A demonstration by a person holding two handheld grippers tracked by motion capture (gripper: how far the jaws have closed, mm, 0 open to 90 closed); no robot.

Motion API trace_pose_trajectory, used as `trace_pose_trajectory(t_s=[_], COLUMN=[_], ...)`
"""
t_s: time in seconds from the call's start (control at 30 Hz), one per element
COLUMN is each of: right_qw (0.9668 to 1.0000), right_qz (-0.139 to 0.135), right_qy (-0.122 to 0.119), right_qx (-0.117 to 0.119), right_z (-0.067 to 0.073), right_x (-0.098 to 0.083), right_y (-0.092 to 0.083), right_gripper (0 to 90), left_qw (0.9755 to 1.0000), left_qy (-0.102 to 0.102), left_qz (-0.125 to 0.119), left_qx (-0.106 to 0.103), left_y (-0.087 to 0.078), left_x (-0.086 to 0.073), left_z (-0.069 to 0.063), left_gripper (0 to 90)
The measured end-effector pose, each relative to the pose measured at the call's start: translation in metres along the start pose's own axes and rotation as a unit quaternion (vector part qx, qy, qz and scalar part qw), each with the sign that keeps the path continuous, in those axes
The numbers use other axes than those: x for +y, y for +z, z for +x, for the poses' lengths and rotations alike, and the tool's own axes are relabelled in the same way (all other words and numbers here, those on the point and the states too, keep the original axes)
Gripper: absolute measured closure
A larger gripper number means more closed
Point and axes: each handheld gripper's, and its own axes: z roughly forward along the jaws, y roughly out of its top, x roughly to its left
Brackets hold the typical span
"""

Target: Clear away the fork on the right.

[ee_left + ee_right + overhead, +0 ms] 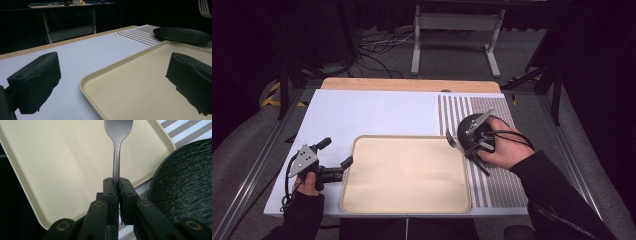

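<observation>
On the table (377, 107) we see a white sheet, with a brown-and-white striped placemat (472, 107) at the right end. A round black textured plate (468, 131) sits on the placemat, just beside the far right corner of the tray; nothing lies between the fork and the tray surface.

The dark metal fork (117, 147) is slim, with a narrow neck and a broad matte head. We hold it by the handle in the right hand-held gripper (117, 185), whose jaws are clamped narrow on it. The fork head projects over the tray's far right corner, close beside the plate.

The beige rectangular tray (407, 172) with rounded corners and a raised rim carries nothing. The plate is likewise bare.

The left hand-held gripper (337, 157) rests by the tray's left edge, jaws wide apart, with one jaw over the tray and nothing between them.
</observation>
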Motion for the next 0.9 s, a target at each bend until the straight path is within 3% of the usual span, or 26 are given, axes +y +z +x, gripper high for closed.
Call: trace_pose_trajectory(t_s=[0.1, 0.13, 0.33, 0.57, 0.9], right_qw=[0.9993, 0.9993, 0.9951, 0.9905, 0.9851], right_qz=[-0.005, -0.005, -0.009, -0.004, 0.007], right_qy=[0.035, 0.035, 0.092, 0.13, 0.164], right_qx=[0.013, 0.013, 0.033, 0.043, 0.052], right_z=[0.002, 0.002, 0.007, 0.01, 0.016], right_x=[0.005, 0.005, 0.015, 0.024, 0.033], right_y=[0.003, 0.003, 0.011, 0.019, 0.026], right_gripper=[84.9, 84.9, 84.9, 84.9, 84.8], left_qw=[1.0, 1.0, 1.0, 1.0, 1.0], left_qy=[0.0, 0.0, 0.0, 0.0, 0.0], left_qz=[0.001, 0.001, 0.001, 0.001, 0.001], left_qx=[0.0, 0.0, -0.001, -0.001, -0.001], left_y=[0.0, 0.0, 0.0, 0.0, -0.001], left_x=[0.0, 0.0, 0.0, 0.0, 0.0], left_z=[0.0, 0.0, 0.0, 0.001, 0.001], left_gripper=[0.2, 0.2, 0.2, 0.2, 0.2])
